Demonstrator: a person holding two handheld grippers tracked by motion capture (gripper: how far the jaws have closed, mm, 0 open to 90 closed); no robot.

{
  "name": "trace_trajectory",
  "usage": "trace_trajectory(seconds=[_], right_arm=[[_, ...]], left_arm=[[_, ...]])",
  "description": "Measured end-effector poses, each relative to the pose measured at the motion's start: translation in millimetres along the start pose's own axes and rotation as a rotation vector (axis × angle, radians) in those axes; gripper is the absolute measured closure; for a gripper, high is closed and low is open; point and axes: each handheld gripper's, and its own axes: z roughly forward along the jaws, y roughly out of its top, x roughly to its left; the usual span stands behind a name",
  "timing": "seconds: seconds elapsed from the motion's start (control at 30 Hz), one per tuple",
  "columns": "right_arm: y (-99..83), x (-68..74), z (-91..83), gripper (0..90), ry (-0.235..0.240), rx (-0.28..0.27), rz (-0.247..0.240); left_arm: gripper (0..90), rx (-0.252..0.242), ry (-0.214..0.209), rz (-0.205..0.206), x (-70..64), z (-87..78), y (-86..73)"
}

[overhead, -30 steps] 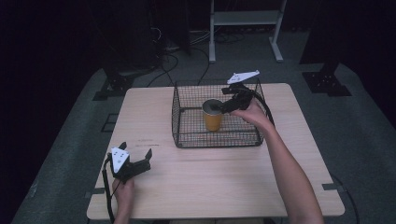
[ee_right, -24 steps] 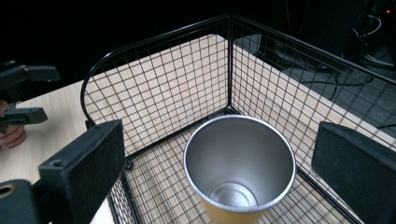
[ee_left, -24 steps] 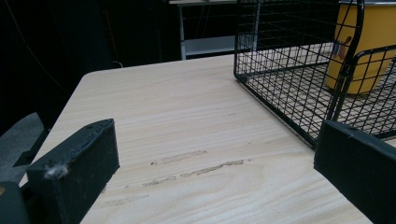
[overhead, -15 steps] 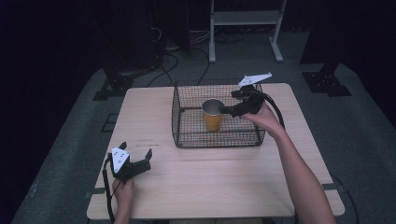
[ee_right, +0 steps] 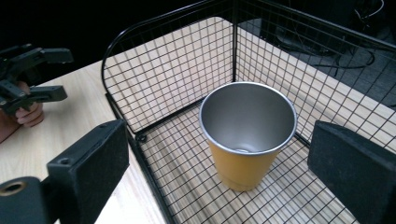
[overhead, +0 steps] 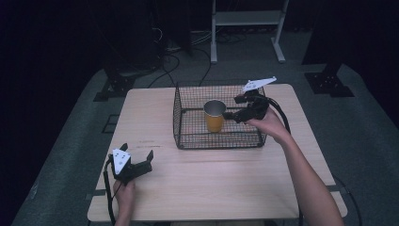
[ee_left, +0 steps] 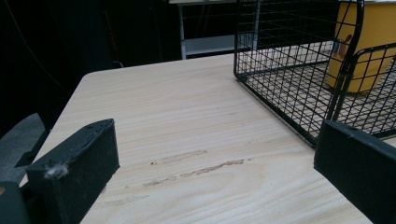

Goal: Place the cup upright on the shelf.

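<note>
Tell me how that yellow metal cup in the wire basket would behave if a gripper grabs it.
The cup looks rigid, with thin steel walls, and empty, so probably light. Its smooth tapered sides may slip between the jaws. Narrower at the base, it could tip if nudged near the rim.

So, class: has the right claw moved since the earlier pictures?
Yes. In the high view the right claw has drawn back rightward from the cup, out towards the basket's right wall.

Pale wooden table (overhead: 235,179) — white shelf frame (overhead: 247,19) and cables (overhead: 188,56) behind it.
</note>
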Motion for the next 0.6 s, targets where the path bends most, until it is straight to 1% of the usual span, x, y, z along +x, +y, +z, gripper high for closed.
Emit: trace_trajectory(seconds=[0.03,0.13,0.23,0.27,0.3,0.33,0.37,0.43,0.5,0.53,0.6], right_arm=[[-1.0,2.9,-2.0,4.7,0.004,-0.005,-0.008],[-2.3,6.6,-4.9,4.8,0.012,-0.001,-0.009],[-4.1,9.1,-7.6,4.7,0.023,-0.010,-0.012],[-4.6,11.8,-10.6,4.7,0.041,0.004,-0.006],[-5.0,14.0,-12.6,4.7,0.057,0.001,-0.004],[-5.0,14.0,-12.6,4.7,0.057,0.001,-0.004],[-7.7,21.1,-17.6,4.8,0.055,-0.015,-0.024],[-10.8,25.7,-20.4,4.8,0.065,-0.016,-0.032],[-14.2,30.1,-22.7,4.7,0.066,-0.008,-0.043],[-14.2,30.1,-22.7,4.7,0.066,-0.008,-0.043],[-20.0,34.9,-27.5,4.7,0.074,-0.021,-0.048]], left_arm=[[0.0,0.000,0.000,0.000,-0.1,0.0,0.0],[0.0,0.000,0.000,0.002,-0.2,0.0,0.0],[0.0,0.000,0.000,0.003,-0.2,-0.1,0.0],[0.0,-0.001,0.000,0.003,-0.5,0.0,-0.1],[0.0,-0.002,-0.001,0.003,-0.5,0.1,-0.1],[0.0,-0.002,-0.001,0.003,-0.5,0.1,-0.1],[0.0,0.000,0.000,0.003,-0.3,0.0,-0.1],[0.0,-0.001,0.000,0.004,-0.5,0.0,-0.1],[0.0,-0.001,0.000,0.005,-0.5,0.0,-0.1],[0.0,-0.001,0.000,0.005,-0.5,0.0,-0.1],[0.0,0.000,0.000,0.004,-0.6,0.0,-0.1]])
